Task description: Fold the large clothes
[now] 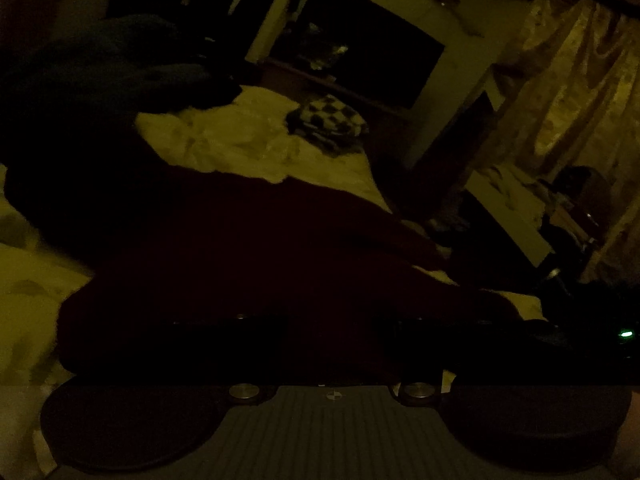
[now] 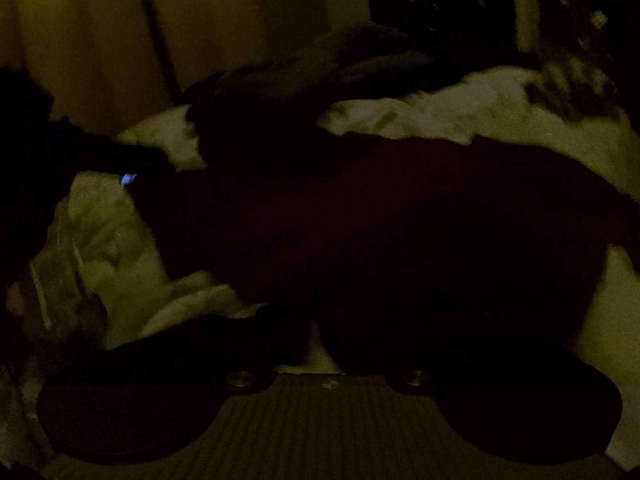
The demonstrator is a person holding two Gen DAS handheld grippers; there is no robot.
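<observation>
The room is very dark. A large dark red garment (image 1: 248,248) lies spread over a pale bed sheet (image 1: 240,140). In the left wrist view my left gripper (image 1: 332,320) hovers over its near part, fingers wide apart and nothing pinched between them. From the right wrist view the same garment (image 2: 400,208) fills the middle. My right gripper (image 2: 316,316) has its fingertips together at the garment's near edge, and the cloth seems pinched there, though the dark hides the contact.
A heap of dark clothes (image 1: 100,60) sits at the back of the bed, and a checkered cloth (image 1: 328,120) lies further right. Curtains (image 1: 580,80) hang at the right beside low furniture. A small blue light (image 2: 128,179) glows on a dark shape at the left.
</observation>
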